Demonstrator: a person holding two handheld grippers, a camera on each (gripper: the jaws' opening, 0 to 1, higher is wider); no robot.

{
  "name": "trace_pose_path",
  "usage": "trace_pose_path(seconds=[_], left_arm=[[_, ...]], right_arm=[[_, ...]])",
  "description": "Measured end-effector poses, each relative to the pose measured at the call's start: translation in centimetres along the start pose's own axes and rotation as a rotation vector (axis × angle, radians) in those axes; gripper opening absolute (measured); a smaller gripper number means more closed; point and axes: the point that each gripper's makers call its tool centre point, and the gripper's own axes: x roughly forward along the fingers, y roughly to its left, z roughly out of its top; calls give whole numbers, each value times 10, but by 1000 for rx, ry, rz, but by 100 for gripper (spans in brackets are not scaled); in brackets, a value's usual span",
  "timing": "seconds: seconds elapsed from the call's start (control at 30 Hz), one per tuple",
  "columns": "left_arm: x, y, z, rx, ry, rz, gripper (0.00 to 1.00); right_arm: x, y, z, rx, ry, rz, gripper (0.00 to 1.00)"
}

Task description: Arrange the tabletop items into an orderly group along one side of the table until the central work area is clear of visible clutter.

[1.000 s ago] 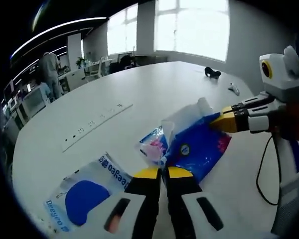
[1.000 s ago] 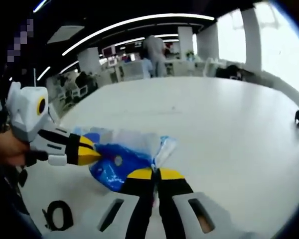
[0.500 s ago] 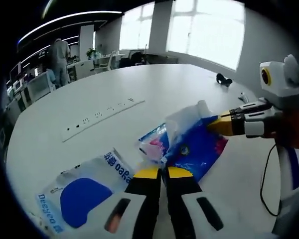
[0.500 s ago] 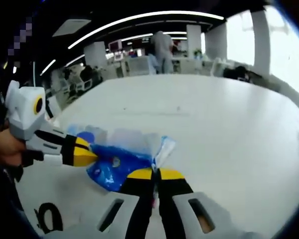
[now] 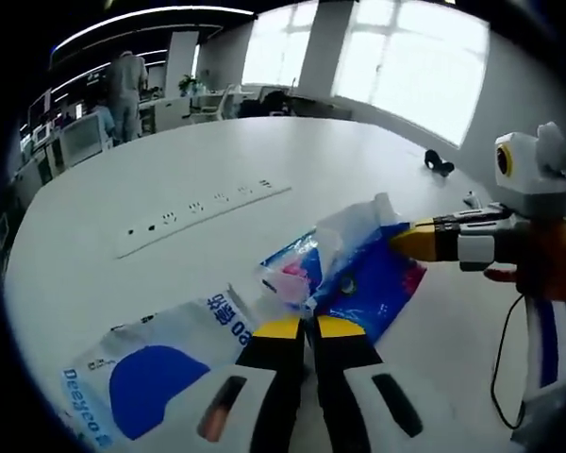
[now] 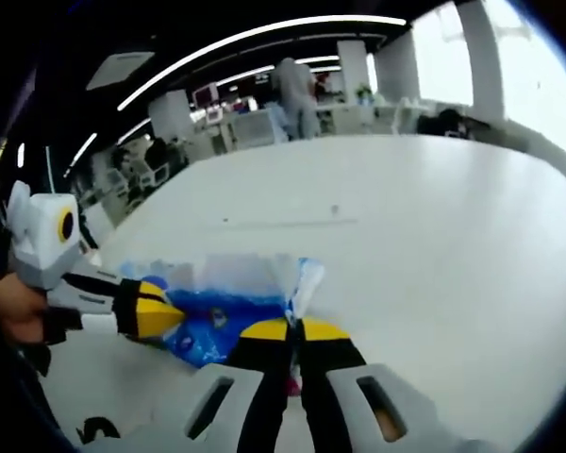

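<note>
A crinkled blue and clear plastic bag [image 5: 363, 269] hangs just over the white table [image 5: 198, 170], stretched between both grippers. My left gripper [image 5: 308, 326] is shut on its near corner at the bottom of the left gripper view. The right gripper [image 5: 403, 241] comes in from the right there, shut on the bag's far corner. In the right gripper view the same bag [image 6: 228, 300] runs from my right gripper [image 6: 292, 328] to the left gripper [image 6: 174, 317] entering from the left. A second flat bag [image 5: 156, 363], white with a blue oval and blue lettering, lies on the table at the lower left.
A long white power strip [image 5: 203, 209] lies across the table's middle. Small dark objects [image 5: 439, 162] sit near the far edge by the windows. A black cable [image 5: 505, 340] hangs at the right. People stand at desks [image 6: 297, 90] beyond the table.
Both views have shifted and tilted with the hands. The blue bag stays held between the two shut grippers and looks pulled a bit flatter; the left gripper sits lower in the right gripper view.
</note>
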Motion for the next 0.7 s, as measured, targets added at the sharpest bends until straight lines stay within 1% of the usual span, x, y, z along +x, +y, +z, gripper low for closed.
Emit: trace_pose_path(seconds=[0.13,0.23,0.37,0.57,0.7], left_arm=[[4,5,-2,-23,19,11,3],[7,7,-3,-11,31,7,3],[10,9,-6,-32,48,2,3],[13,11,-12,-40,65,7,4],[14,11,-13,-41,67,2,5]], right_arm=[[5,2,-3,6,14,7,0],[8,1,-5,-3,23,9,0],[12,-1,-9,30,45,6,0],[18,-1,-16,41,59,5,0],[20,-3,-20,56,70,2,0]])
